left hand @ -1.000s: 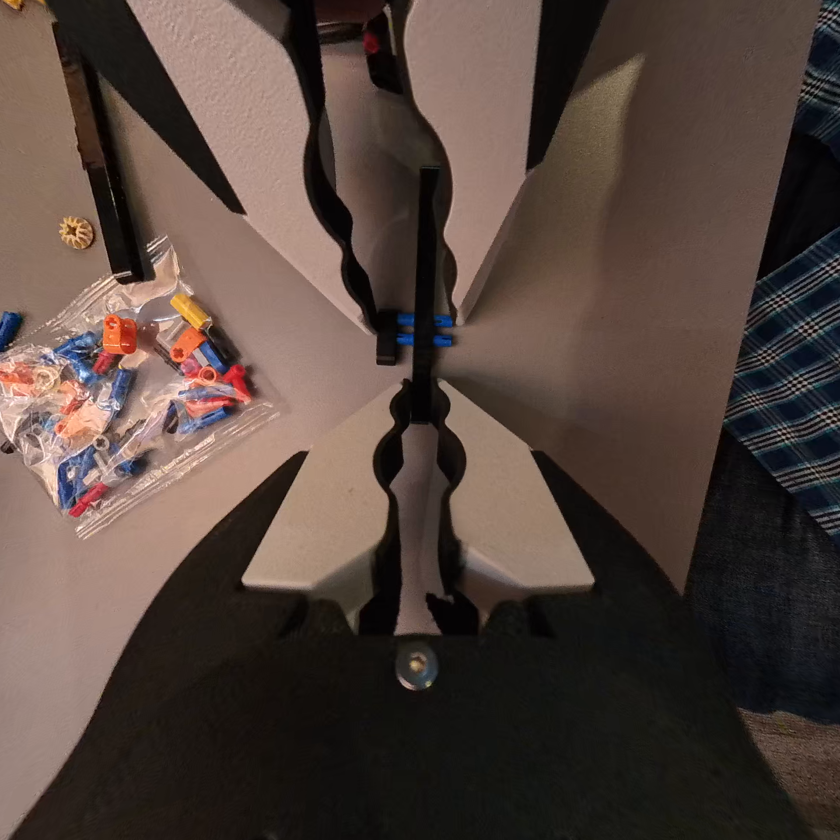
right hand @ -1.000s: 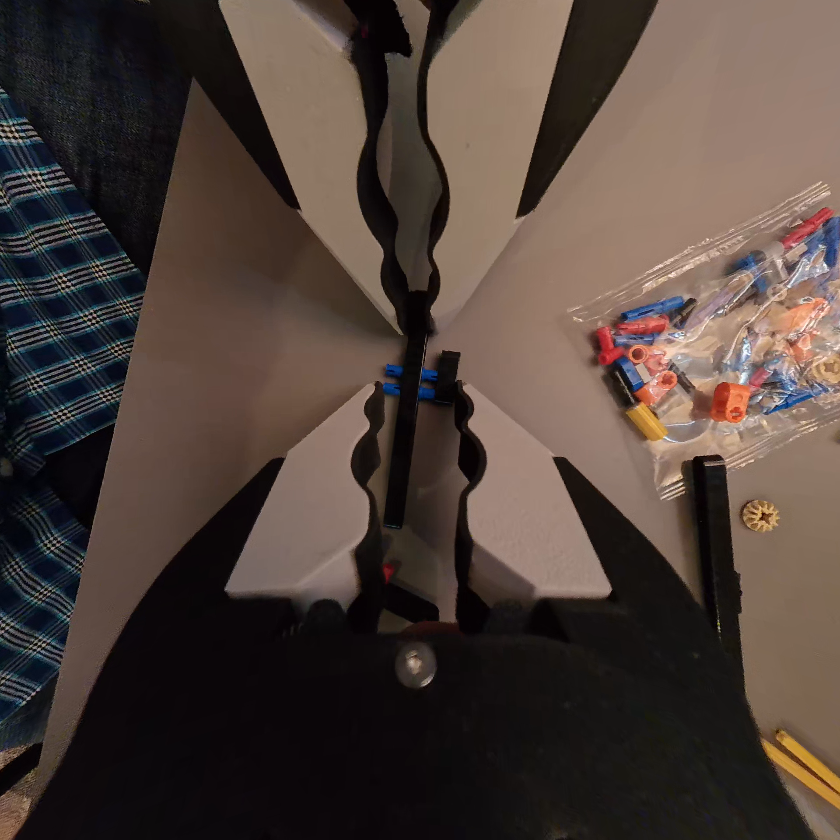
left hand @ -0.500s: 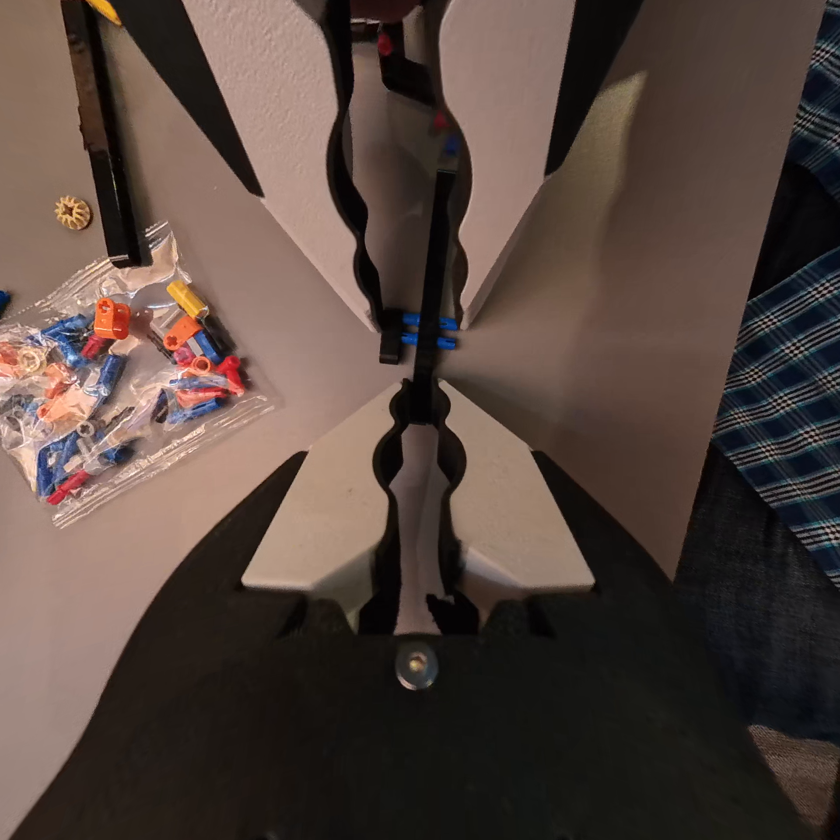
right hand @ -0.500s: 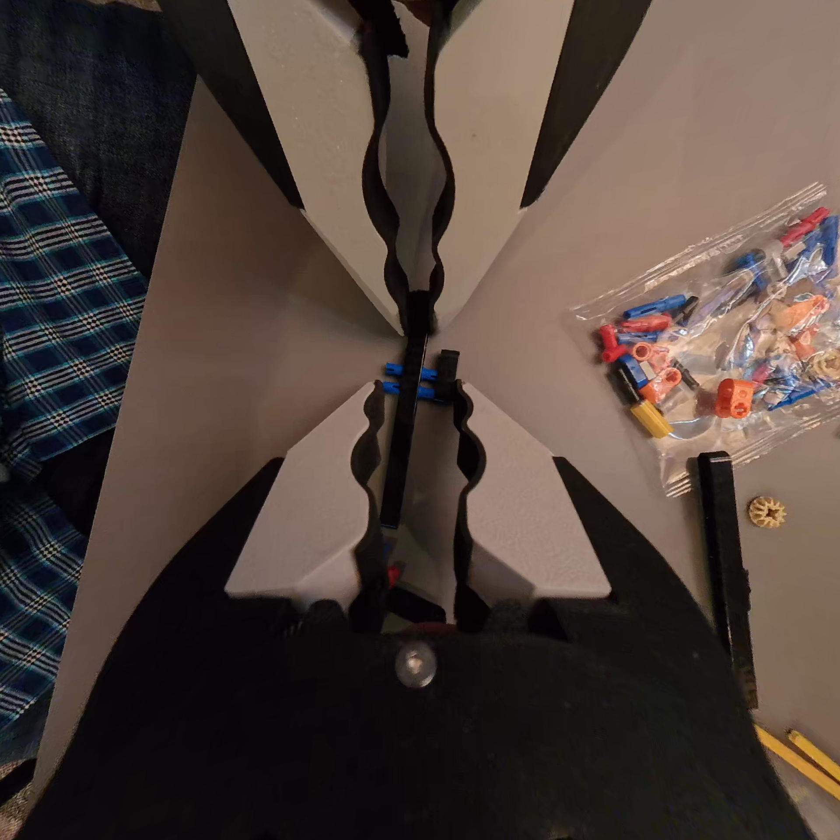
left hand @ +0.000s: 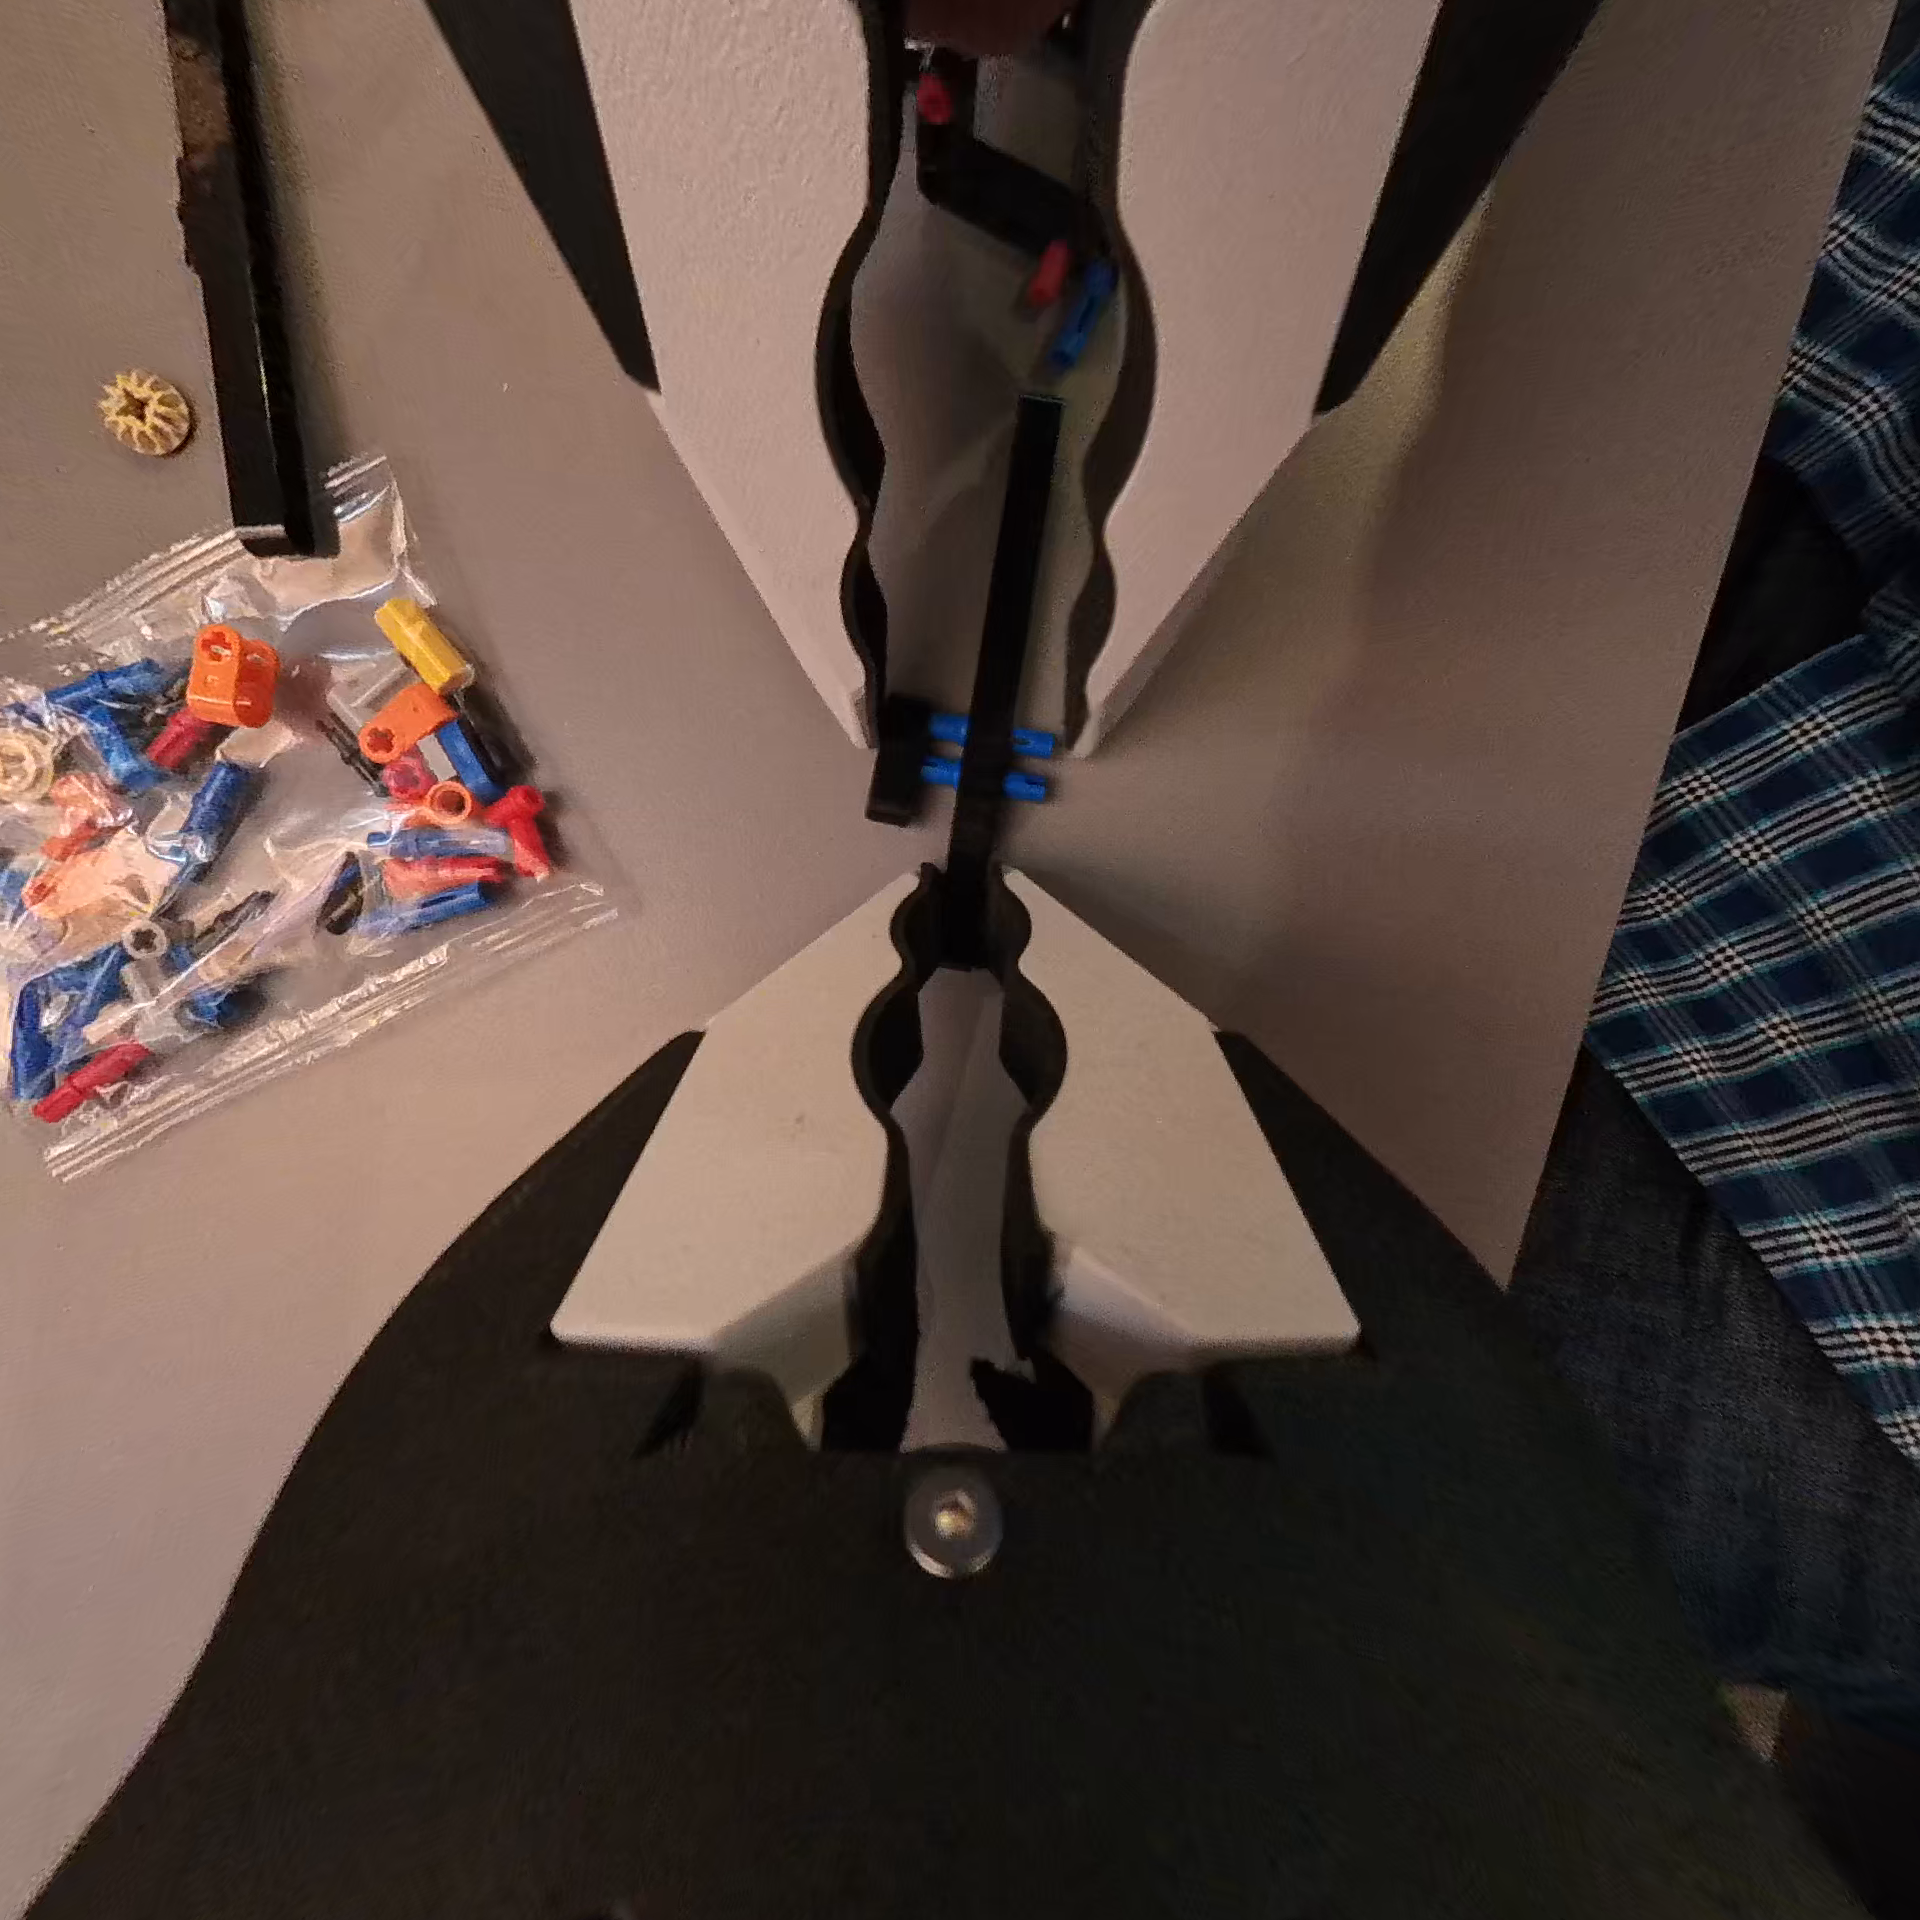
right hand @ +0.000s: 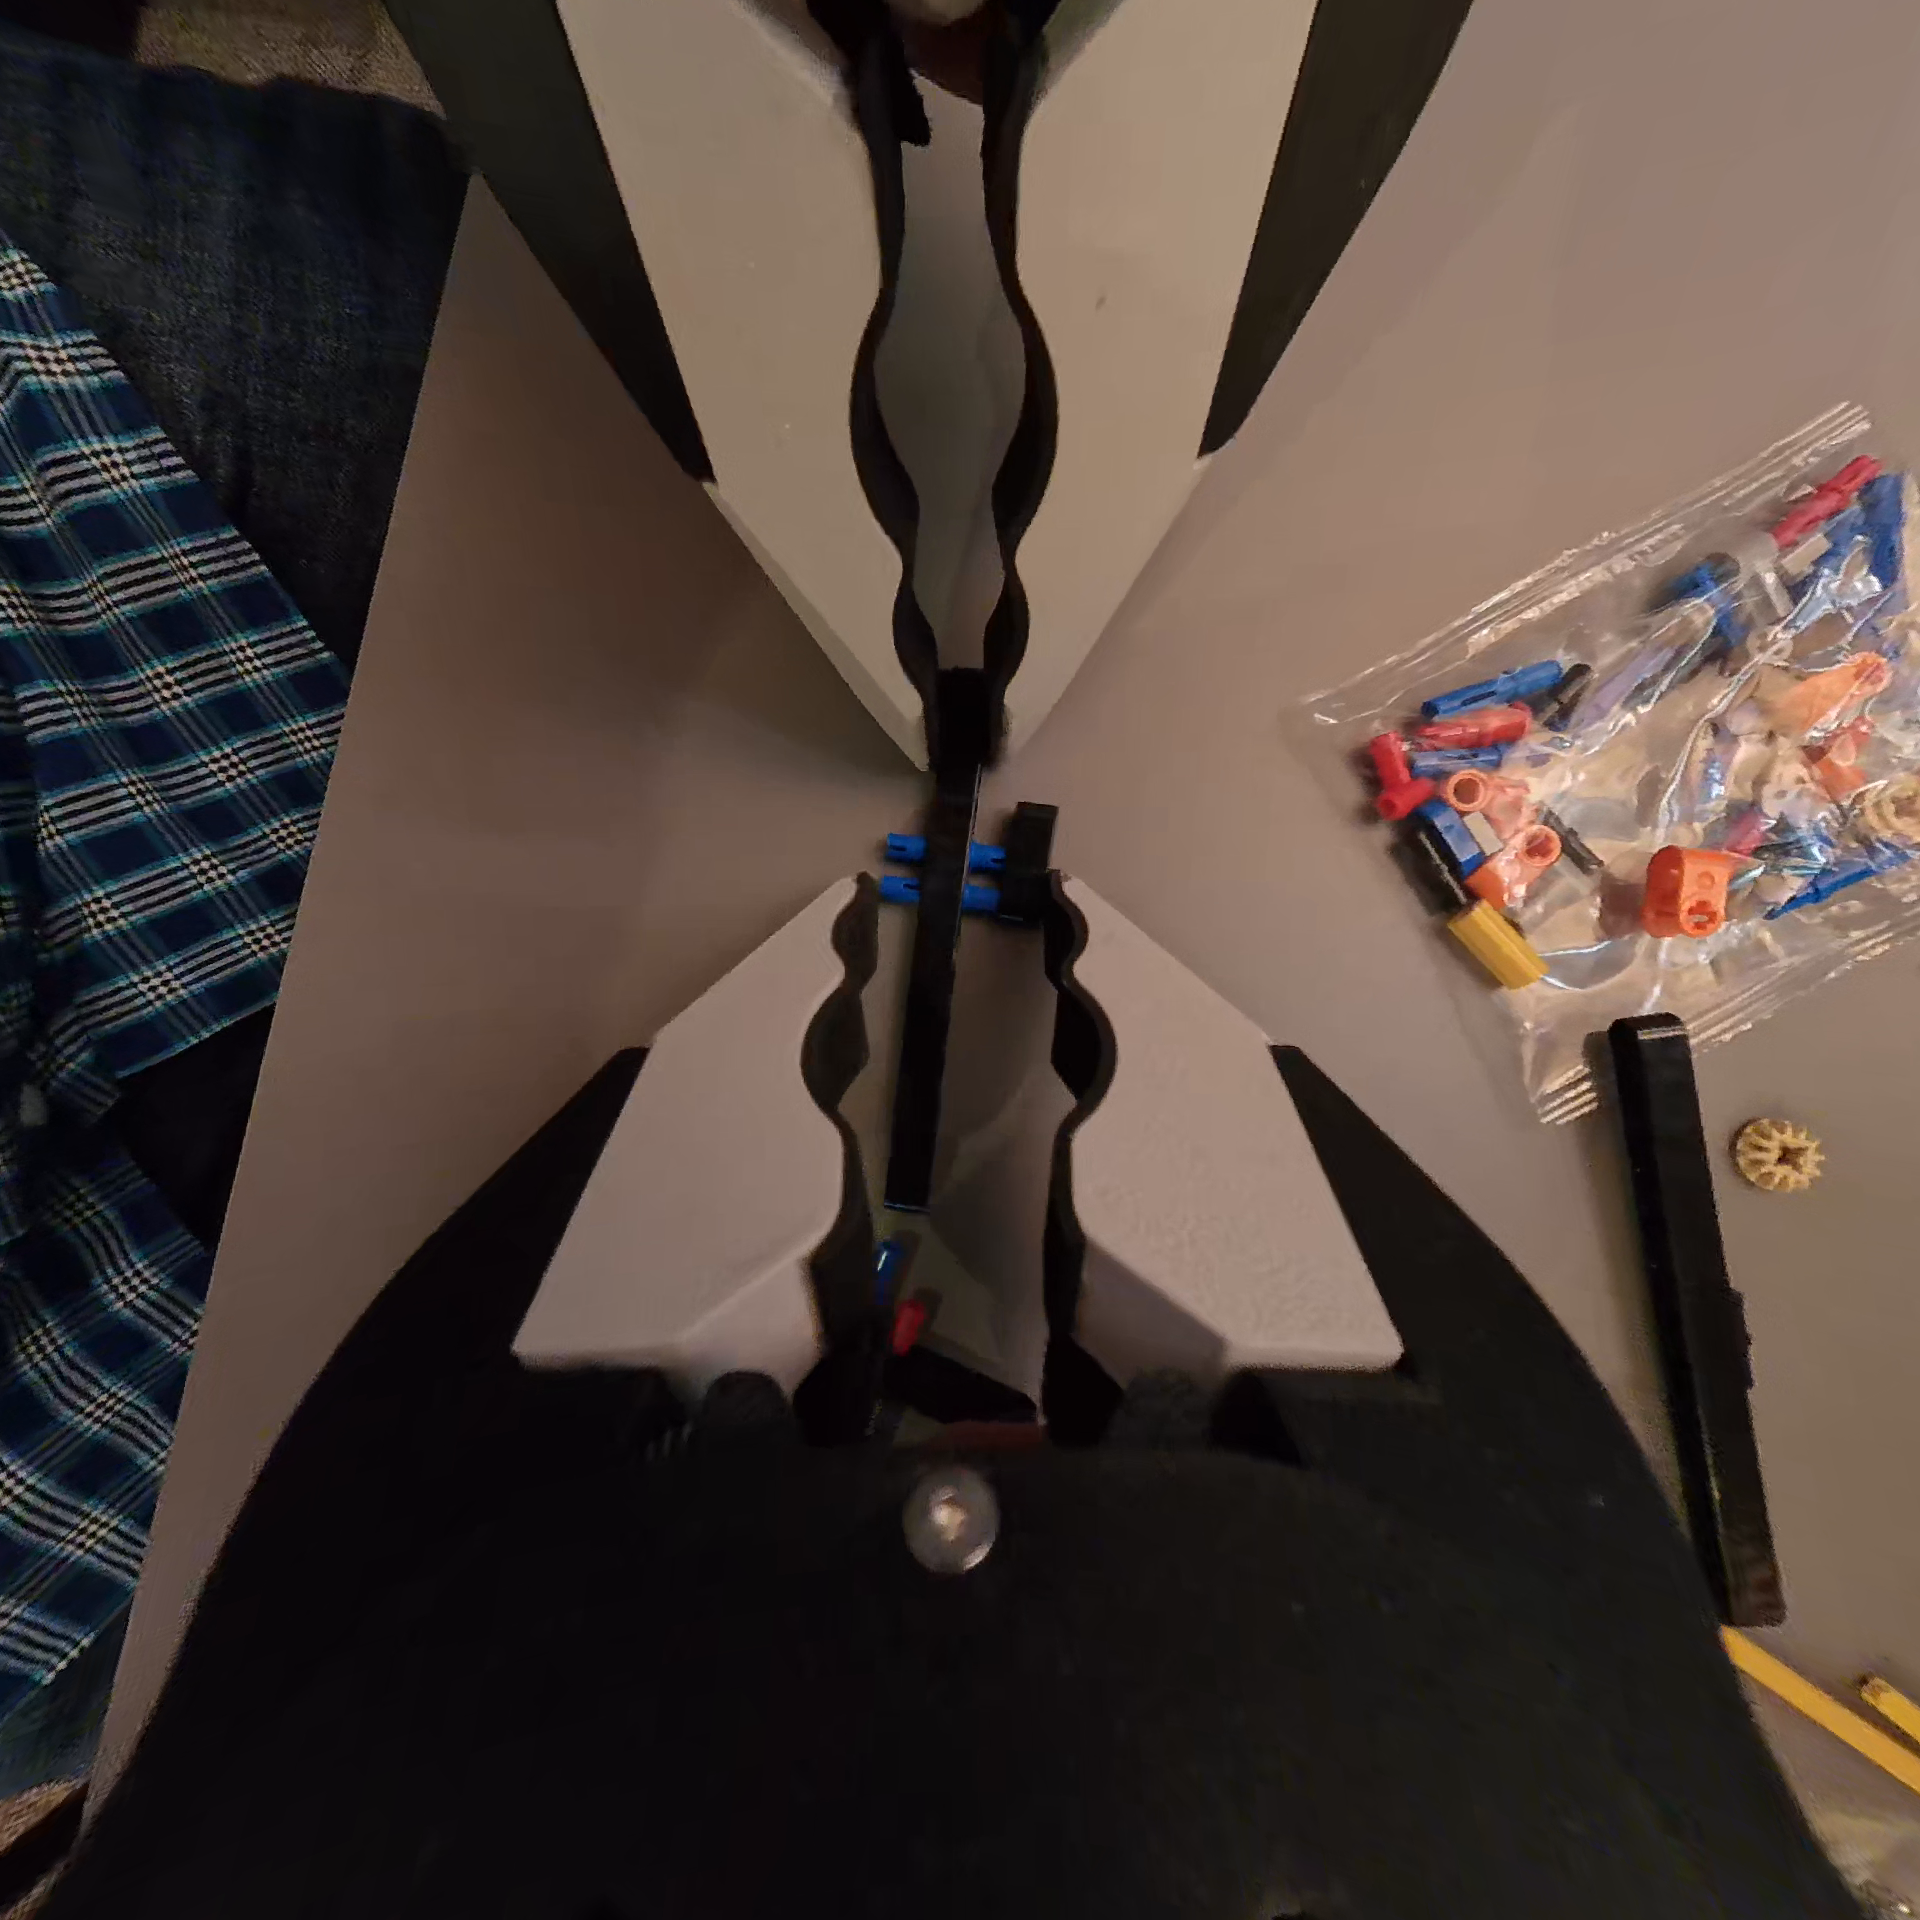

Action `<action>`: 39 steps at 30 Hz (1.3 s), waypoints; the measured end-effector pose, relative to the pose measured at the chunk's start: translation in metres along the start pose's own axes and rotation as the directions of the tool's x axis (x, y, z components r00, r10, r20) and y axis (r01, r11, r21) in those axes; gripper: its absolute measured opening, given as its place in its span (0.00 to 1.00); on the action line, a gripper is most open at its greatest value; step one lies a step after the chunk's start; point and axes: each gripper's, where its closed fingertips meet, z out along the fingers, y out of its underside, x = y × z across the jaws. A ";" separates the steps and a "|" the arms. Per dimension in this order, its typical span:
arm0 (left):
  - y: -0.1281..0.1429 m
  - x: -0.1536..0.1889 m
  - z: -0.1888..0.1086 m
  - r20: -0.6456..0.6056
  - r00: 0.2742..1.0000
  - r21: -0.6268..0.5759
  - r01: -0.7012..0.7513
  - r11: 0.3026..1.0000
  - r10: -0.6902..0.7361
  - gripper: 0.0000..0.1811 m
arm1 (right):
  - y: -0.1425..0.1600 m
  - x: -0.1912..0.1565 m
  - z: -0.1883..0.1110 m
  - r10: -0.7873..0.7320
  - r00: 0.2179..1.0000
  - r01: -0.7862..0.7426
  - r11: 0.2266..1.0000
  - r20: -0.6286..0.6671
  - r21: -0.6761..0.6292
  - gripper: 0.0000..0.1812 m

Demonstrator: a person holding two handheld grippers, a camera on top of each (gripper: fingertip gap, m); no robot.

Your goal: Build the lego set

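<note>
My left gripper [left hand: 961, 914] is shut on the near end of a thin black beam [left hand: 1013, 582], held above the grey table [left hand: 312, 1351]. Two blue pins [left hand: 1029, 740] cross the beam, with a small black connector [left hand: 896, 769] on their ends and a gap to the beam. My right gripper [right hand: 956, 894] faces the left one. Its jaws stand a pin's length apart around the beam [right hand: 920, 1039]. One finger touches the connector [right hand: 1031, 862], the other is at the pins' free ends [right hand: 899, 847]. A black piece with red and blue pins [left hand: 987, 197] shows between the right fingers.
A clear bag of small coloured parts [left hand: 260, 831] lies on the table beside the grippers. Next to it lie a long black beam [left hand: 255, 312] and a tan gear [left hand: 145, 414]. Yellow rods [right hand: 1808, 1704] lie near the right gripper's base. A person's plaid shirt [left hand: 1766, 935] is at the table edge. The grippers are tip to tip, or close to it.
Both grippers keep the same hold and jaw width. The pair has drifted slightly over the table, and the black piece with red and blue pins has come into view between the right fingers.
</note>
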 end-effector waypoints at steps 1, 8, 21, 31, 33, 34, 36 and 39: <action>0.000 0.000 0.000 -0.001 1.000 0.001 -0.003 1.000 0.003 0.03 | -0.001 -0.001 0.000 0.002 1.000 -0.002 1.000 -0.003 0.004 0.18; 0.000 0.001 0.000 0.000 1.000 -0.020 -0.017 1.000 0.017 0.03 | 0.001 -0.001 0.000 -0.014 1.000 0.014 1.000 -0.014 -0.008 0.15; -0.009 -0.008 0.000 0.127 0.989 0.036 -0.076 0.996 0.071 0.15 | 0.003 0.001 -0.001 -0.020 0.999 0.021 1.000 -0.030 0.005 0.15; -0.014 -0.005 0.005 0.091 0.979 0.023 -0.185 0.983 0.182 0.11 | 0.003 0.001 -0.001 -0.055 0.998 0.055 0.998 -0.024 -0.011 0.15; -0.015 -0.004 0.005 0.082 0.977 0.016 -0.200 0.980 0.198 0.11 | 0.003 0.001 0.000 -0.056 0.998 0.056 0.998 -0.027 -0.005 0.15; -0.015 -0.004 0.005 0.079 0.974 0.010 -0.212 0.977 0.211 0.11 | 0.003 0.001 0.000 -0.058 0.998 0.058 0.998 -0.029 -0.004 0.15; -0.015 -0.004 0.005 0.069 0.973 0.003 -0.223 0.975 0.222 0.11 | 0.003 0.001 0.000 -0.065 0.997 0.065 0.998 -0.035 -0.006 0.15; -0.015 -0.003 0.005 0.058 0.971 0.006 -0.235 0.972 0.234 0.11 | 0.003 0.000 0.000 -0.065 0.997 0.065 0.998 -0.031 -0.004 0.15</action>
